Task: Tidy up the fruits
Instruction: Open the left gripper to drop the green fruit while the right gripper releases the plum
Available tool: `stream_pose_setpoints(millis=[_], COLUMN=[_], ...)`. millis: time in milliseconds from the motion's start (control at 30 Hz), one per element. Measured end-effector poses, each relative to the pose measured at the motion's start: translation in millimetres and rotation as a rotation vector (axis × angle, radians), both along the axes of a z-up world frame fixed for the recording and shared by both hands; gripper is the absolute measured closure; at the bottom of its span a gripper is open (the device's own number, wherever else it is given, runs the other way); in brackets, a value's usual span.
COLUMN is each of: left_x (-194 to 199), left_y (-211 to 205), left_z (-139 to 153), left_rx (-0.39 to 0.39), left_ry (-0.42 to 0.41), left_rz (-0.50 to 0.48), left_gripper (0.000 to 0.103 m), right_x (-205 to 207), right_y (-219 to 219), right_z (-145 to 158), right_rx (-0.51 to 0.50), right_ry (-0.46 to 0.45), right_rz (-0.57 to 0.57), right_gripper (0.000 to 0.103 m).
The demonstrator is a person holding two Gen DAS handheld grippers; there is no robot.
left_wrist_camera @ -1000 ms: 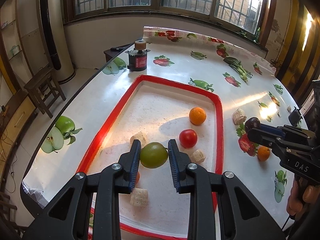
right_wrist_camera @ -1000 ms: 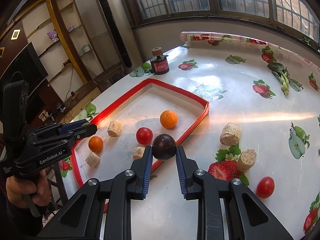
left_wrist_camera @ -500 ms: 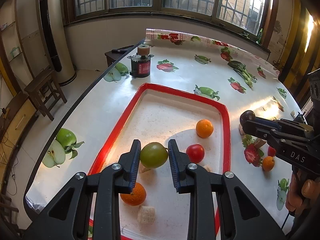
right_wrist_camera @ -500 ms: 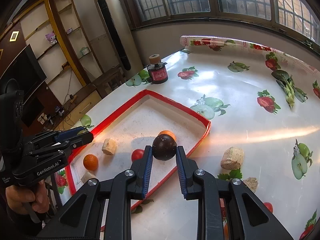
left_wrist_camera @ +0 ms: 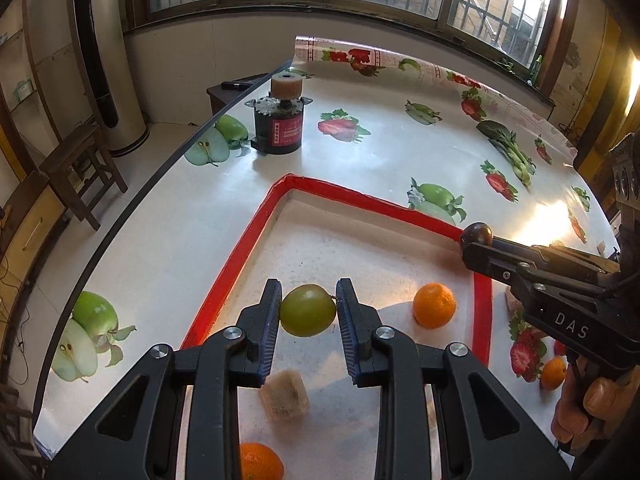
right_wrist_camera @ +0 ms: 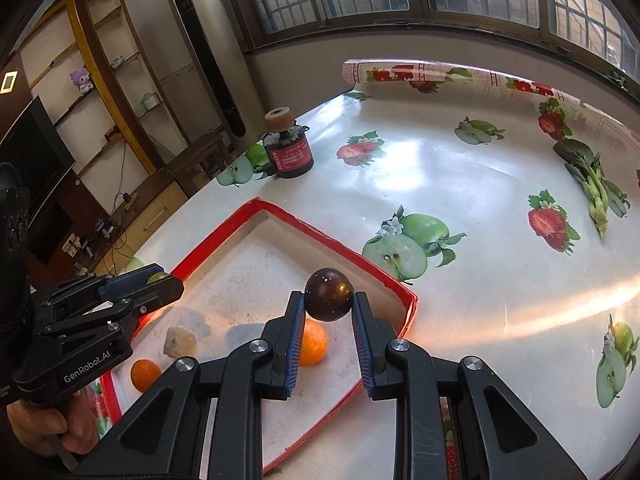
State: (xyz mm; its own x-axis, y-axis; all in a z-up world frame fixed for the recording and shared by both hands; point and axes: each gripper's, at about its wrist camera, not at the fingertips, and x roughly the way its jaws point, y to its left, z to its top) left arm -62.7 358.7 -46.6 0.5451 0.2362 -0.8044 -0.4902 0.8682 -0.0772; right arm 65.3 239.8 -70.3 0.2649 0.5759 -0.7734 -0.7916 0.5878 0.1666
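My left gripper point(left_wrist_camera: 308, 312) is shut on a green round fruit point(left_wrist_camera: 307, 315), held above the red-rimmed tray point(left_wrist_camera: 232, 264) near its left side. My right gripper point(right_wrist_camera: 328, 308) is shut on a dark purple round fruit point(right_wrist_camera: 329, 294), held over the tray's right rim point(right_wrist_camera: 384, 276); the same fruit point(left_wrist_camera: 476, 234) shows at the right in the left wrist view. An orange point(left_wrist_camera: 434, 306) and a second orange point(left_wrist_camera: 260, 462) lie in the tray. The right wrist view shows these oranges point(right_wrist_camera: 314, 342) point(right_wrist_camera: 145, 375) below and to the left of my fingers.
A beige chunk point(left_wrist_camera: 285, 396) lies in the tray, and another orange point(left_wrist_camera: 554, 372) sits on the fruit-print tablecloth point(left_wrist_camera: 400, 160) to the right. A black cylinder with a red label point(left_wrist_camera: 279, 126) stands at the table's far left edge. A wooden stool point(left_wrist_camera: 78, 164) stands beyond that edge.
Both grippers have moved forward over the tray toward its far end, each keeping its fruit. The red tomato and several chunks have dropped out of sight below the fingers.
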Motion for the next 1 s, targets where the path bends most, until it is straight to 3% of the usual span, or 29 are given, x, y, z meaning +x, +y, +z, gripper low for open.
stream_pose_setpoints(millis=[300,633,667,733,800,1000], left_x=[12,12,11,8,3,-13], left_y=[6,7,7,6,5,2], left_z=[-26,-37,-36,-33,-28,-17], left_rx=[-0.032,-0.048,-0.037,-0.019,-0.016,-0.023], left_ry=[0.062,0.100,0.102,0.100,0.082,0.045], left_rz=[0.002,0.006,0.011,0.021,0.027,0.042], left_gripper=[0.078,0.075,0.074,0.062,0.059,0.059], right_x=[15,17,16,13,9,-2], right_y=[19,21,21,20,18,8], right_z=[-33,-42,-42,-39,-35,-22], right_rx=[-0.055,-0.072,-0.074,-0.073,-0.056,-0.050], right_ry=[0.045,0.043,0.038,0.028,0.038,0.008], right_rz=[0.000,-0.008,-0.006,-0.007,0.008,0.003], right_gripper=[0.078,0.075,0.074,0.055,0.047,0.045])
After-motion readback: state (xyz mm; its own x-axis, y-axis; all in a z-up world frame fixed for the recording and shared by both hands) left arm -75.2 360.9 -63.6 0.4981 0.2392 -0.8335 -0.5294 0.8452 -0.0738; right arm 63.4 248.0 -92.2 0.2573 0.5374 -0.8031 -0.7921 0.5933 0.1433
